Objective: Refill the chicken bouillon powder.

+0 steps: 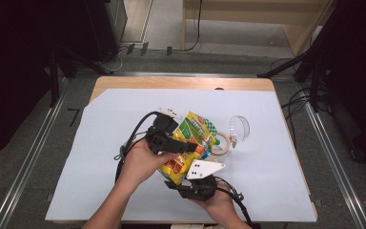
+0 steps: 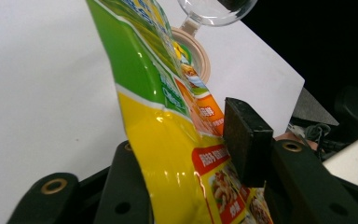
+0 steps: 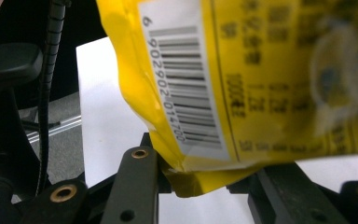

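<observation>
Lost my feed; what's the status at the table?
Left claw and right claw both clamped on the snack bag, held off the white sheet. Clear-lidded ring container just beyond; nothing blocking.

A wooden bench (image 1: 181,82) stands in the middle of the frame, most of its top covered by a large white sheet (image 1: 100,162). Grey carpeted floor (image 1: 24,157) surrounds it, with metal rails (image 1: 28,162) running along the left and right sides. At the top centre sits pale wooden furniture (image 1: 262,12), with black cables (image 1: 195,28) trailing over the floor beneath it. The upper left and upper right corners lie in deep shadow, where dark stands (image 1: 314,57) rise.
</observation>
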`<state>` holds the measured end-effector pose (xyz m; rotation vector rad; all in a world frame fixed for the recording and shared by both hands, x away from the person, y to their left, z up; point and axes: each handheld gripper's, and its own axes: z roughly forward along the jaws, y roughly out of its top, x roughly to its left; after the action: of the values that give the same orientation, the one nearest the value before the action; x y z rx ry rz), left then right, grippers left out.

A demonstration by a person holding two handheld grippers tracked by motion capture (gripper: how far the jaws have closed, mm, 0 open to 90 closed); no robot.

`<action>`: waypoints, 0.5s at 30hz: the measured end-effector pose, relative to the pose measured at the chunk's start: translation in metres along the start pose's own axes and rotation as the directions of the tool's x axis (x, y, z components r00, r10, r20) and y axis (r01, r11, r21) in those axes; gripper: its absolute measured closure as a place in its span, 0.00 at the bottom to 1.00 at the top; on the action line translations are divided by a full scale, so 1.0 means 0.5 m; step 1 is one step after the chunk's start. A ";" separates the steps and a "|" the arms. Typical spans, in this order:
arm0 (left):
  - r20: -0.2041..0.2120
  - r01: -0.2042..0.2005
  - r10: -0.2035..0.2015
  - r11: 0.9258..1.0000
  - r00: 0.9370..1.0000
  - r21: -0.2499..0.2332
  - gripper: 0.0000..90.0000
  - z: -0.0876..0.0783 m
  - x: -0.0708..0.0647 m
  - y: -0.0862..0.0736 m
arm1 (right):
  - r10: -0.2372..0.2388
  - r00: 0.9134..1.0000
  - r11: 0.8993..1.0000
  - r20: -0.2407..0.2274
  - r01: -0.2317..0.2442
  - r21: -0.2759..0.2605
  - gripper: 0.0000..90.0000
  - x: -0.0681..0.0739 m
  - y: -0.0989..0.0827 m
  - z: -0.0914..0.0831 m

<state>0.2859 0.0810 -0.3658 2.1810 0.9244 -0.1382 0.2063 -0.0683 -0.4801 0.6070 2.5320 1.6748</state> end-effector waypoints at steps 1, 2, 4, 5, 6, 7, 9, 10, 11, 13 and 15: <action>0.001 -0.003 0.003 1.000 1.000 0.006 0.74 0.001 0.001 0.004 | -0.002 1.000 1.000 0.002 0.002 0.002 0.79 0.000 0.003 0.000; 0.000 -0.002 0.002 1.000 1.000 0.012 0.76 0.001 0.002 0.009 | -0.007 1.000 1.000 0.001 0.007 0.004 0.78 -0.001 0.006 0.001; 0.001 -0.001 0.001 1.000 1.000 0.014 0.78 0.002 0.001 0.018 | -0.013 1.000 1.000 0.003 0.013 0.008 0.78 -0.003 0.013 0.002; 0.000 -0.004 0.004 1.000 1.000 0.018 0.79 0.002 0.001 0.023 | -0.011 1.000 1.000 0.001 0.011 0.012 0.77 -0.005 0.016 0.002; -0.003 -0.001 0.001 1.000 1.000 0.018 0.80 0.002 0.000 0.027 | -0.010 1.000 1.000 0.001 0.010 0.015 0.77 -0.007 0.020 0.002; -0.003 0.000 0.000 1.000 1.000 0.022 0.80 0.001 0.002 0.032 | -0.013 1.000 1.000 0.002 0.013 0.014 0.77 -0.010 0.023 0.003; -0.005 0.005 -0.005 1.000 1.000 0.020 0.80 0.000 0.003 0.035 | -0.011 1.000 1.000 -0.001 0.011 0.015 0.77 -0.012 0.027 0.003; -0.002 0.021 -0.021 1.000 1.000 0.019 0.80 -0.001 0.008 0.042 | -0.018 1.000 1.000 0.002 0.018 0.012 0.76 -0.017 0.035 0.003; -0.001 0.030 -0.030 0.999 1.000 0.017 0.80 -0.001 0.012 0.043 | -0.025 1.000 1.000 0.007 0.025 0.011 0.74 -0.018 0.037 0.002; 0.005 0.046 -0.046 0.999 0.999 0.009 0.81 -0.002 0.019 0.042 | -0.062 0.997 0.998 0.034 0.061 0.017 0.72 -0.016 0.042 0.003; 0.017 0.054 -0.054 0.999 0.998 -0.003 0.83 -0.002 0.025 0.040 | -0.066 0.997 0.998 0.041 0.065 0.023 0.72 -0.018 0.044 0.005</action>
<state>0.3079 0.0796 -0.3572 2.1492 0.9741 -0.1802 0.2217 -0.0616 -0.4632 0.5486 2.5153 1.5985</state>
